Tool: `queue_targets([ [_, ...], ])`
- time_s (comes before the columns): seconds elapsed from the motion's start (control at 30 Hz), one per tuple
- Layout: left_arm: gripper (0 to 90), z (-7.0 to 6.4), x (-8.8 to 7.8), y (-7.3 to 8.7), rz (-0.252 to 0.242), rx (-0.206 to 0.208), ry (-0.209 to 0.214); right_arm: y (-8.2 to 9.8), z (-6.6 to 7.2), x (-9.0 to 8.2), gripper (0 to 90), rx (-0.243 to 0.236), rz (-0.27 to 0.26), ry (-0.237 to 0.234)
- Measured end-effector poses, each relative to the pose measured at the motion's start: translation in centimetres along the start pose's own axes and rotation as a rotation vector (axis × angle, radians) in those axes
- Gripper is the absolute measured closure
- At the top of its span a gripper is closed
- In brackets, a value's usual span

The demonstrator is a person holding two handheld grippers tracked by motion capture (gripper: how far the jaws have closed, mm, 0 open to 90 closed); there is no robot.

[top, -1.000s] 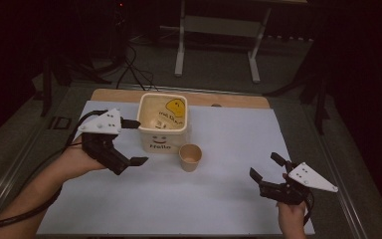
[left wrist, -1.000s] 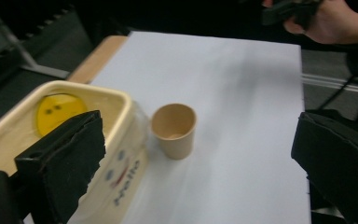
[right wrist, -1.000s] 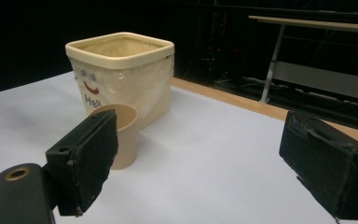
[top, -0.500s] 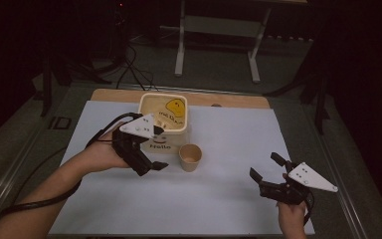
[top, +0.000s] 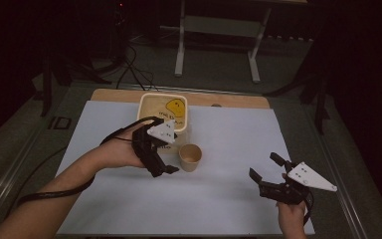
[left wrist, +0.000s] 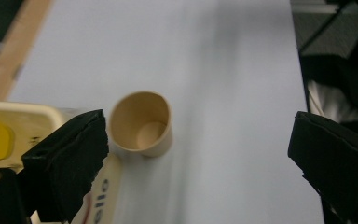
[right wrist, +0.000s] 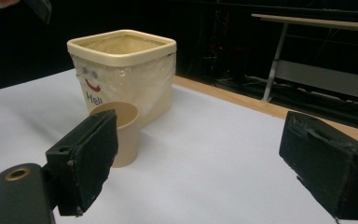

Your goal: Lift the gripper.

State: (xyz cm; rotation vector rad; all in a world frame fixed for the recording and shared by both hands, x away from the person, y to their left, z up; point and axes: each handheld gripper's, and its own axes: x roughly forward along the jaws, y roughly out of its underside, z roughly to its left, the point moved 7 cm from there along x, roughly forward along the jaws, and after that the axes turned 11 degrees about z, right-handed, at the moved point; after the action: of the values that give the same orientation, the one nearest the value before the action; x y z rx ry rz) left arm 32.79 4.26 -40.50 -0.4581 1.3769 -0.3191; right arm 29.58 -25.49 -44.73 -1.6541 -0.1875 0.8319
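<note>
My left hand-held gripper (top: 168, 149) hangs over the white tabletop (top: 229, 199) with its jaws spread wide and pinching nothing; the small paper cup (top: 190, 157) stands upright just beside it, toward the right, and in the left gripper view the cup (left wrist: 141, 123) lies ahead between the jaws, close to the left-hand jaw. The cream tub (top: 163, 117) with the yellow face print stands just behind the cup, near the far edge of the tabletop. My right hand-held gripper (top: 264, 174) rests low at the near right, well apart from the cup, jaws likewise spread and empty.
</note>
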Motion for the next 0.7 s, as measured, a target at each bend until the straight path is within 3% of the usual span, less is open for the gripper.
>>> queue_targets([
  [0.13, 6.2, -0.1, 0.9, -0.4, 0.027, 0.022, 0.032, 0.0, 0.0, 0.0, 11.6, -0.001, 0.0, -0.001],
  [0.27, 6.3, 0.1, 1.8, -0.7, 0.048, 0.034, 0.032, 0.1, 0.0, 0.1, 11.6, 0.0, 0.005, -0.002],
  [0.5, 14.0, 0.0, 3.5, -1.3, 0.075, 0.069, 0.049, 0.1, 0.1, 0.2, 11.6, 0.0, 0.007, -0.004],
  [0.7, 19.2, 0.2, 5.5, -1.2, 0.118, 0.072, 0.061, 0.1, 0.1, 0.2, 11.7, 0.002, 0.008, -0.006],
])
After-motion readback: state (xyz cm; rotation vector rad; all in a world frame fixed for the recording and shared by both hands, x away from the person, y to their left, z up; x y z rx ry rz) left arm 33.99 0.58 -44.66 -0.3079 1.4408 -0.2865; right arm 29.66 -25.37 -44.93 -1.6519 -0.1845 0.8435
